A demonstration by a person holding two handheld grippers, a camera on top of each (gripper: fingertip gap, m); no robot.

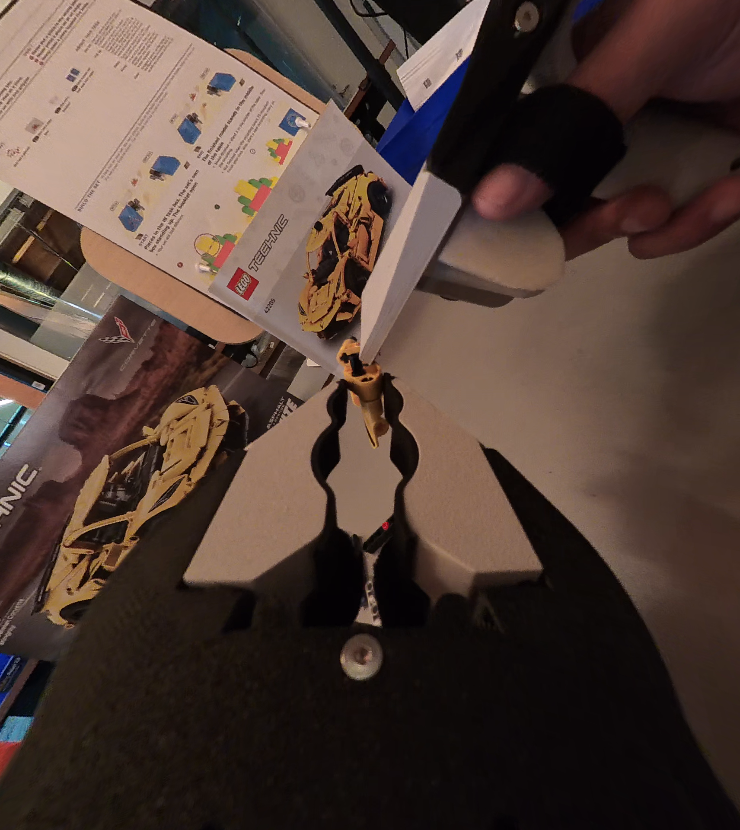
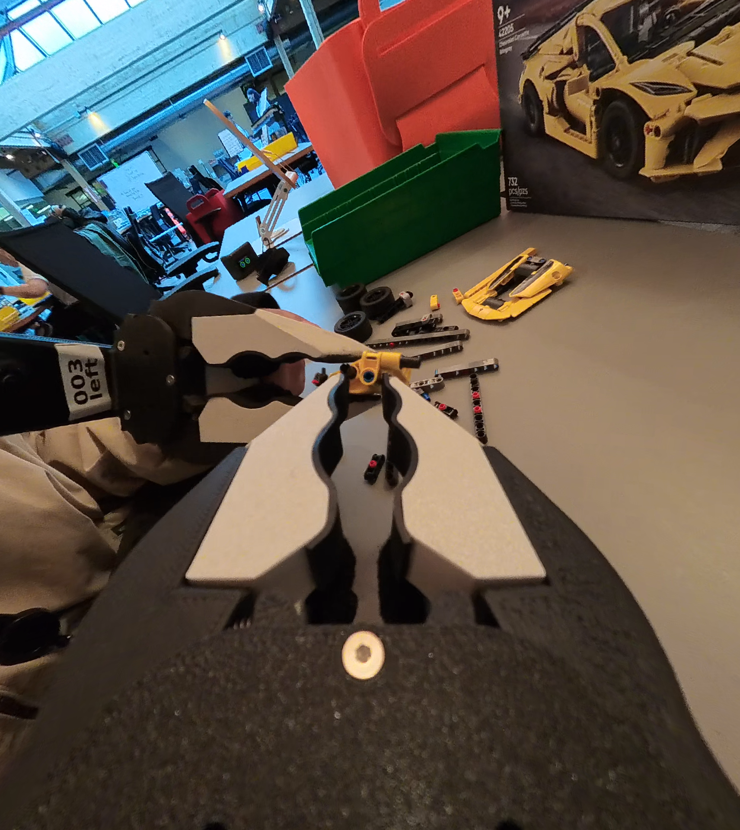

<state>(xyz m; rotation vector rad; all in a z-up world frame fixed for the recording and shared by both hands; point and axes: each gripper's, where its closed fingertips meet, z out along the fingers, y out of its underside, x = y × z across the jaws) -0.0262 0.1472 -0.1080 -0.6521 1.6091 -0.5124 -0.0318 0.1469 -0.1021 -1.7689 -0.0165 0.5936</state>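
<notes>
A small yellow toy-brick piece (image 1: 366, 390) with a black pin in it is held above the grey table (image 1: 583, 404). My left gripper (image 1: 364, 385) is shut on it at the fingertips. My right gripper (image 2: 363, 381) is shut on the same piece (image 2: 373, 369) from the near side. In the right wrist view the left gripper (image 2: 354, 357) comes in from the left and meets the piece at its tip. In the left wrist view the right gripper's white finger (image 1: 404, 269) reaches down from the upper right, held by a hand (image 1: 628, 188).
On the table lie a yellow car body part (image 2: 516, 287), black wheels (image 2: 363, 301), black beams (image 2: 422, 334) and small pins (image 2: 373, 467). Behind stand a green bin (image 2: 404, 215), an orange bin (image 2: 404, 81) and the toy car box (image 2: 651, 112). A booklet (image 1: 314, 251) and a printed sheet (image 1: 112, 112) stand upright. Left and right tips are no more than a few centimetres apart.
</notes>
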